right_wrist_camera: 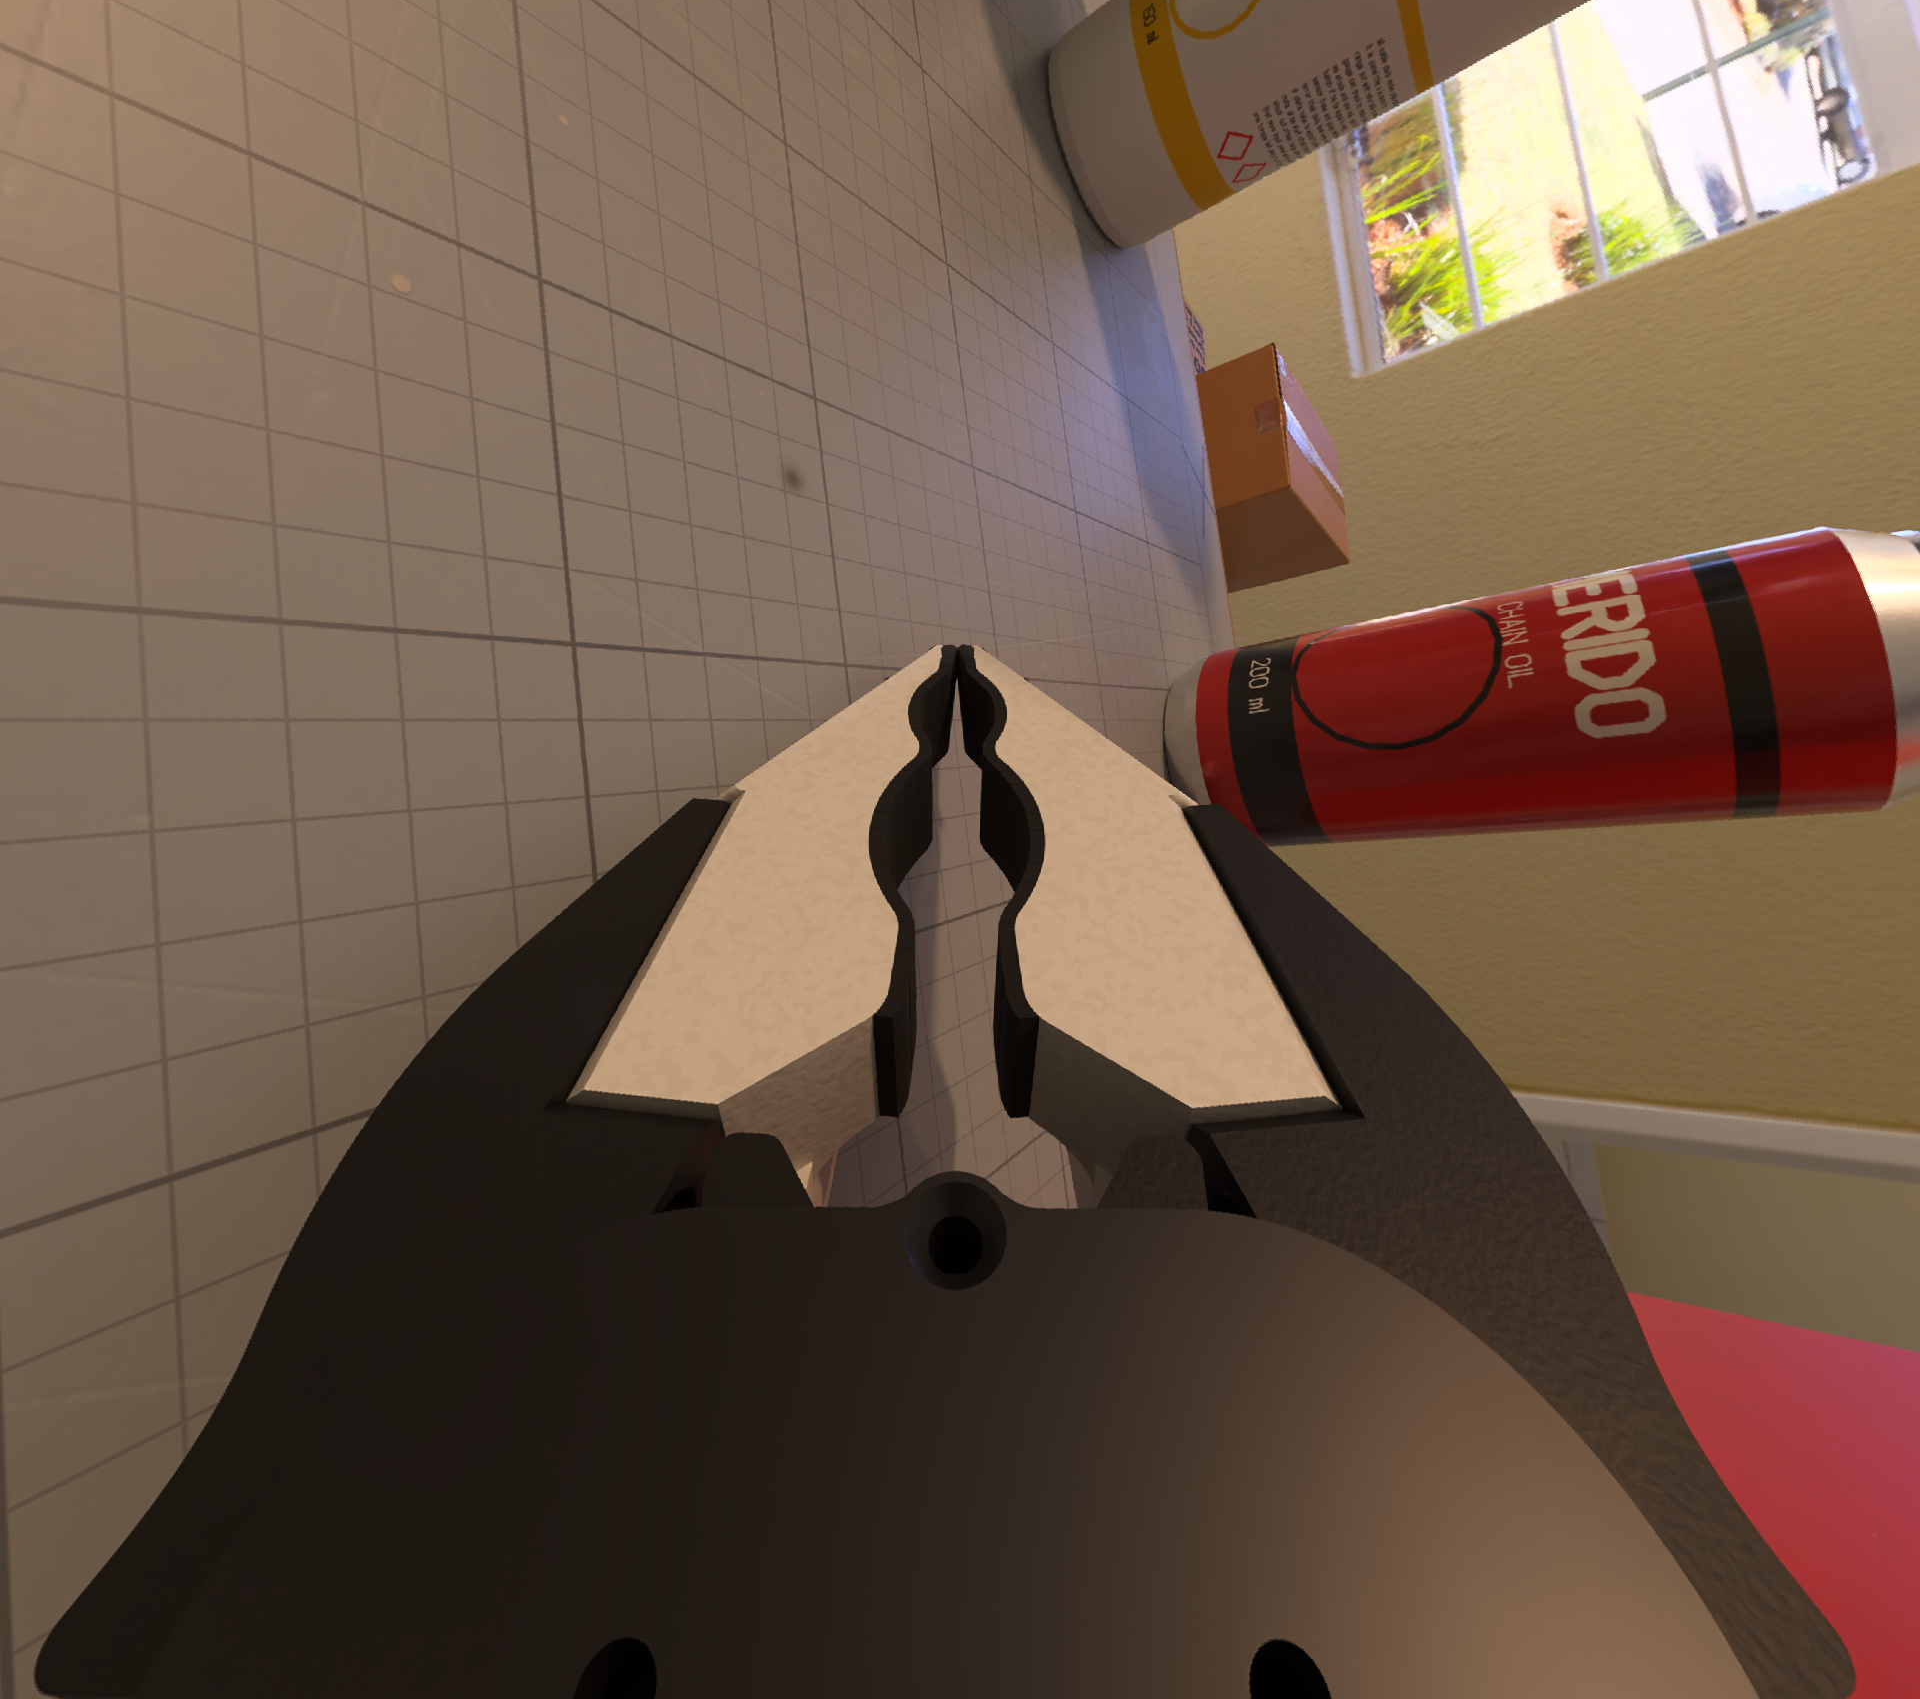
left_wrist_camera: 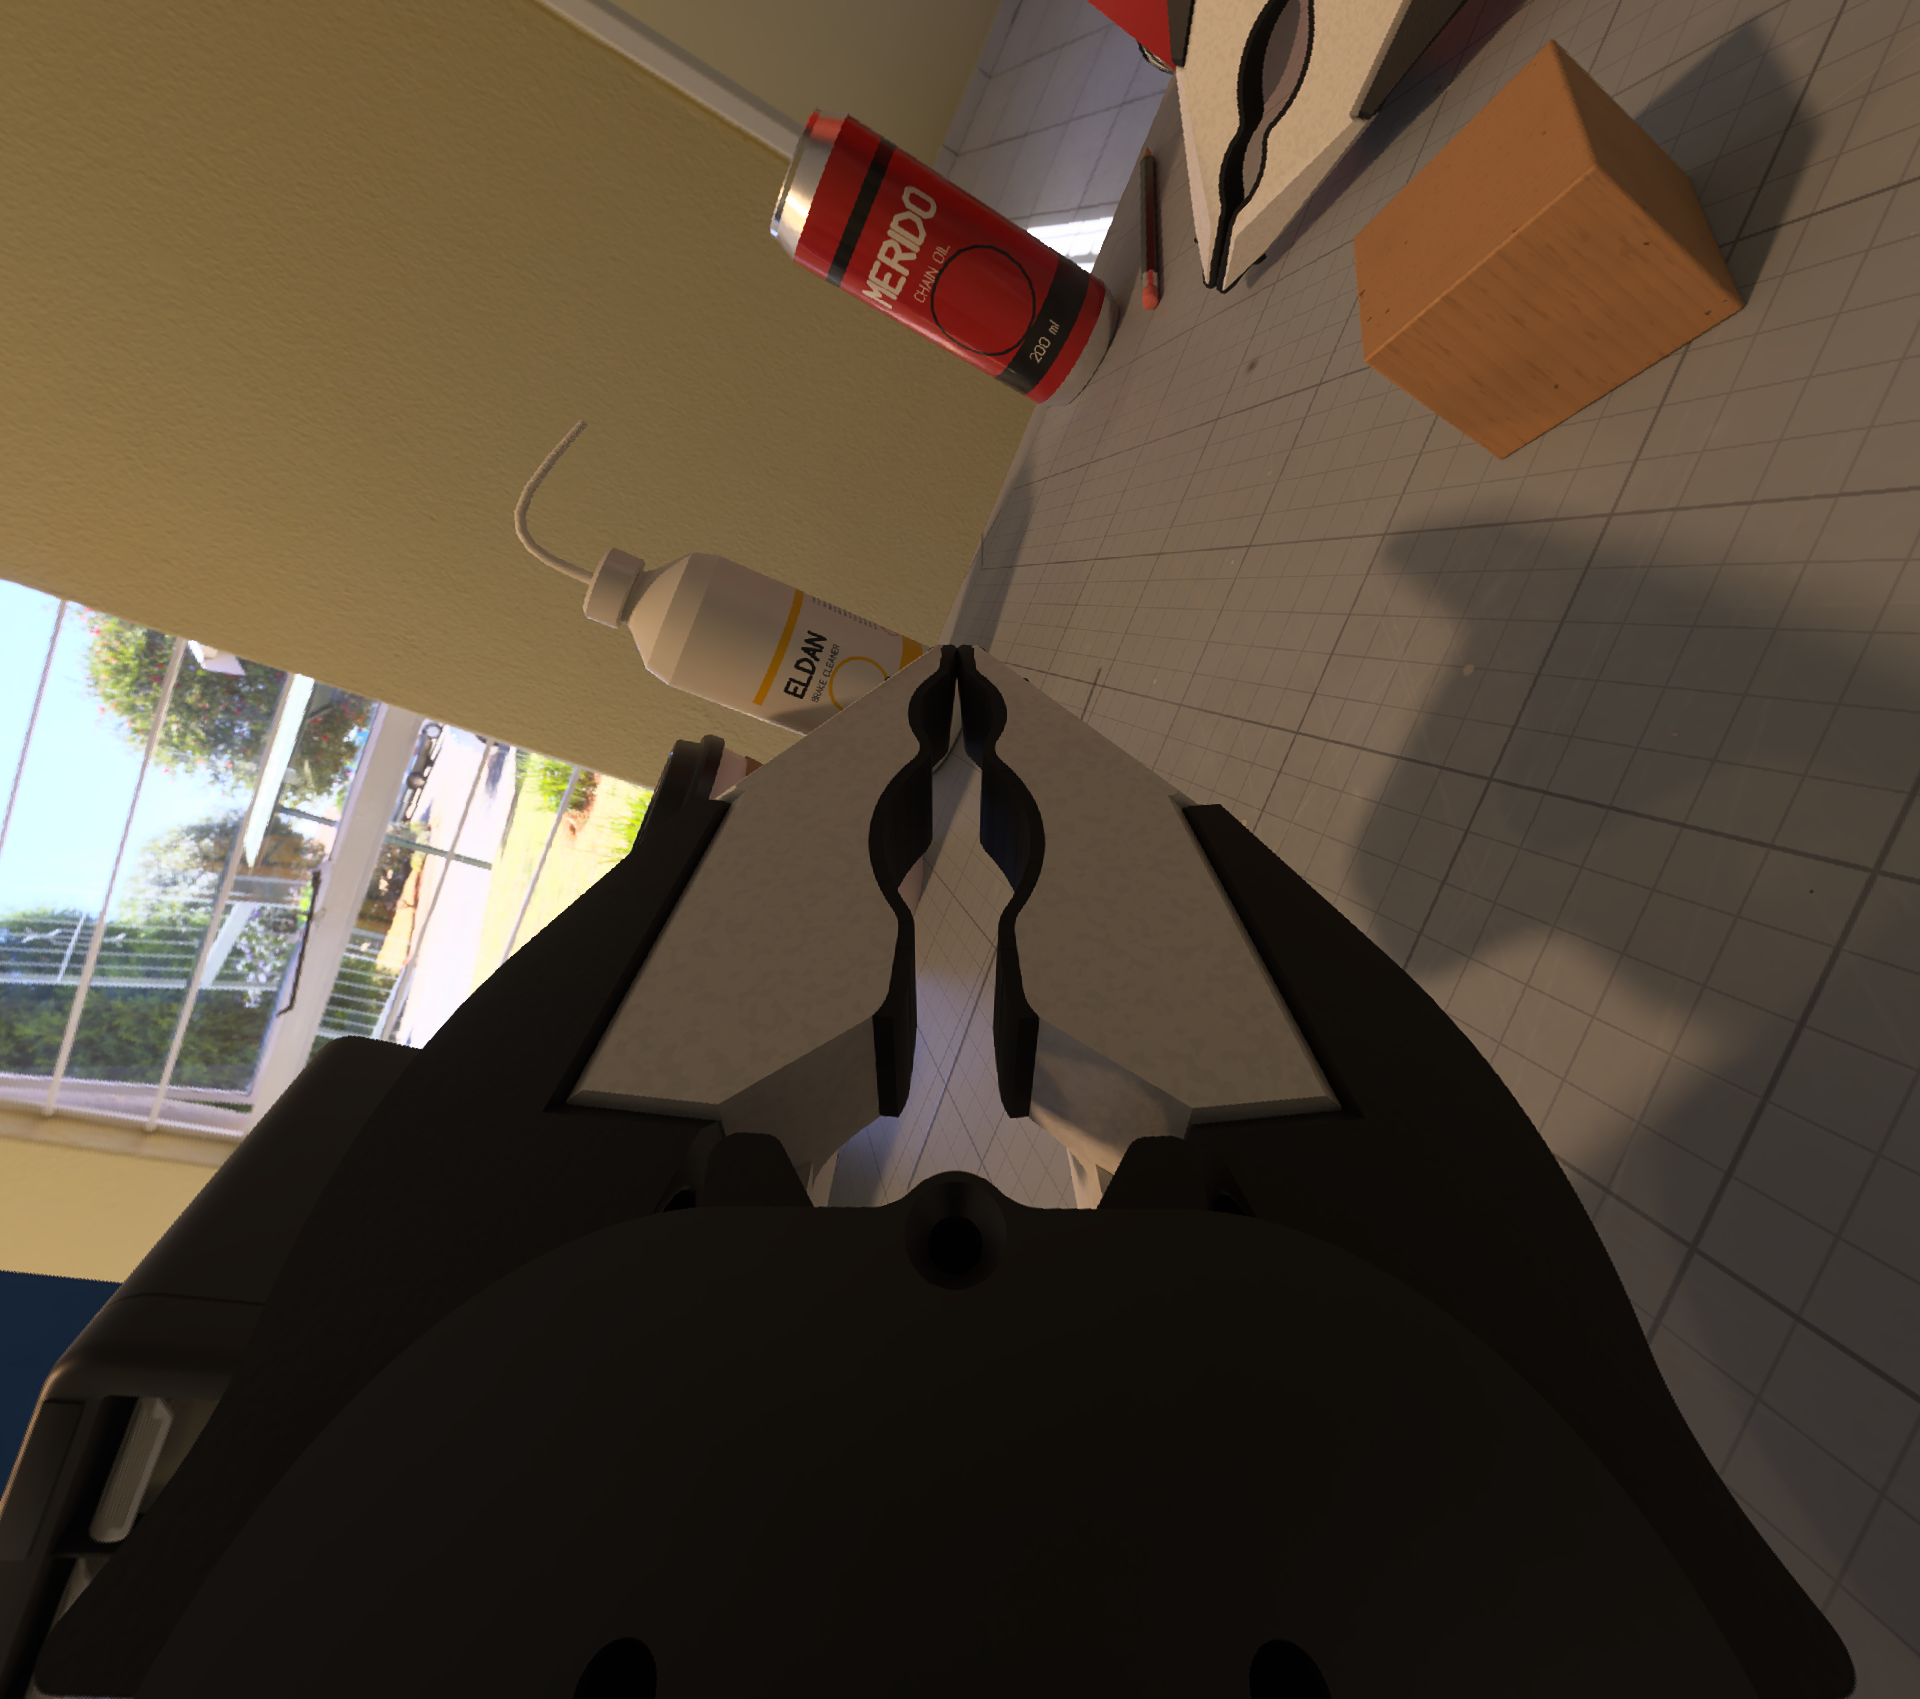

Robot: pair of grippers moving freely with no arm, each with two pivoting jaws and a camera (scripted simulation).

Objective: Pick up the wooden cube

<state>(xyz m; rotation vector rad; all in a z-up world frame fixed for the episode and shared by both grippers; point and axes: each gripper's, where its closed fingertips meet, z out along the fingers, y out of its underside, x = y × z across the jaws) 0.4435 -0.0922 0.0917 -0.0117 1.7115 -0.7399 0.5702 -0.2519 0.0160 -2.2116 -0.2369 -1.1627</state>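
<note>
The wooden cube (left_wrist_camera: 1545, 259) sits untouched on the gridded table (left_wrist_camera: 1351, 714), away from its wall-side edge, so picking up has not begun. The right gripper (left_wrist_camera: 1226, 278) is just beside it, the left gripper (left_wrist_camera: 957, 657) farther off; both have fingertips pressed together, holding nothing. Along the wall-side edge stand a red can (left_wrist_camera: 940, 259) and a white bottle (left_wrist_camera: 748, 631).

Left claw (left_wrist_camera: 957, 657) and right claw (right_wrist_camera: 957, 657) both closed, holding nothing.
</note>
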